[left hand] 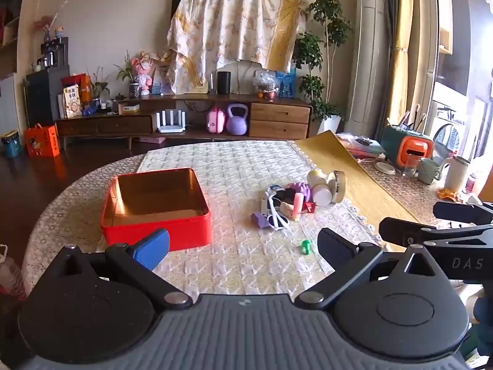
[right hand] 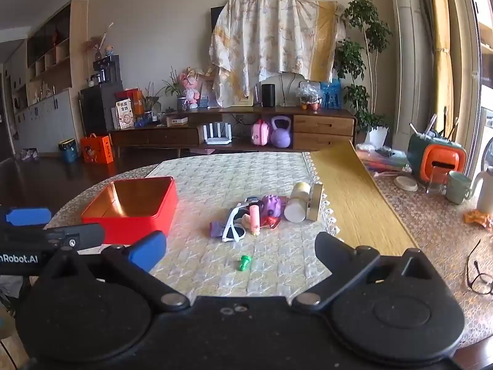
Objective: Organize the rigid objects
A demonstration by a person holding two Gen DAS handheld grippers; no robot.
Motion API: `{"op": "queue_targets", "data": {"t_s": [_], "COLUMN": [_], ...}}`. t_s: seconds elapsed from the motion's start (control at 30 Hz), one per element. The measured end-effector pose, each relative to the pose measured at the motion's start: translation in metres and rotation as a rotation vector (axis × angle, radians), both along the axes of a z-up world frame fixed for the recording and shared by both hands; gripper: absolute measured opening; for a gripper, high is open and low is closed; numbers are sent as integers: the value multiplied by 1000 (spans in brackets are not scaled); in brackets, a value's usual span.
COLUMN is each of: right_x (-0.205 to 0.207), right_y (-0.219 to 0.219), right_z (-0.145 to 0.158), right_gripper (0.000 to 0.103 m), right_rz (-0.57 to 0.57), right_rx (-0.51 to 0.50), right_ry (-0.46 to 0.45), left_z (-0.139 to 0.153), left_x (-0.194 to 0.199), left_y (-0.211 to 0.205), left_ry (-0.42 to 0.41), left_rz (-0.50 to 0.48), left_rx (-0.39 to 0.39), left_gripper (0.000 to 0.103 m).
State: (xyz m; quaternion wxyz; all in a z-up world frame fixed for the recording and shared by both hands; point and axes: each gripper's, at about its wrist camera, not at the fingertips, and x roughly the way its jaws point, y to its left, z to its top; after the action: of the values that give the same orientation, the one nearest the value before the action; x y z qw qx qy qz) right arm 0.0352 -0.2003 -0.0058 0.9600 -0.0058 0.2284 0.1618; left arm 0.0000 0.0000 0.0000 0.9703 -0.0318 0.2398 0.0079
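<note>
We've barely begun: our left gripper and right gripper both hang with jaws apart and empty, the square red metal tin holds nothing, and the heap of small toys and bottles plus a stray green plastic piece wait on the quilted mat.

Bright daylight floods in from the right-hand window, both views soft and heavily curved at the edges.
</note>
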Motion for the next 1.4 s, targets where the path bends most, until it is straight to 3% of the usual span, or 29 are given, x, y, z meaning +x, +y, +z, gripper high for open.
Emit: {"op": "queue_targets", "data": {"t_s": [0.13, 0.23, 0.3, 1.4], "right_x": [-7, 2, 2, -9], "right_y": [-2, -5, -3, -5], "right_z": [2, -3, -3, 5], "right_gripper": [103, 103, 103, 103], "right_rz": [-6, 10, 19, 47], "right_rx": [17, 45, 41, 63], "right_ry": [-27, 21, 27, -60], "left_z": [0, -1, -3, 4], "left_x": [-1, 0, 0, -3], "left_y": [3, 12, 6, 0], "left_ry": [16, 29, 40, 3], "left_rz": [-2, 8, 20, -3], "left_rx": [-26, -47, -6, 12], "left_gripper": [103, 103, 103, 103]}}
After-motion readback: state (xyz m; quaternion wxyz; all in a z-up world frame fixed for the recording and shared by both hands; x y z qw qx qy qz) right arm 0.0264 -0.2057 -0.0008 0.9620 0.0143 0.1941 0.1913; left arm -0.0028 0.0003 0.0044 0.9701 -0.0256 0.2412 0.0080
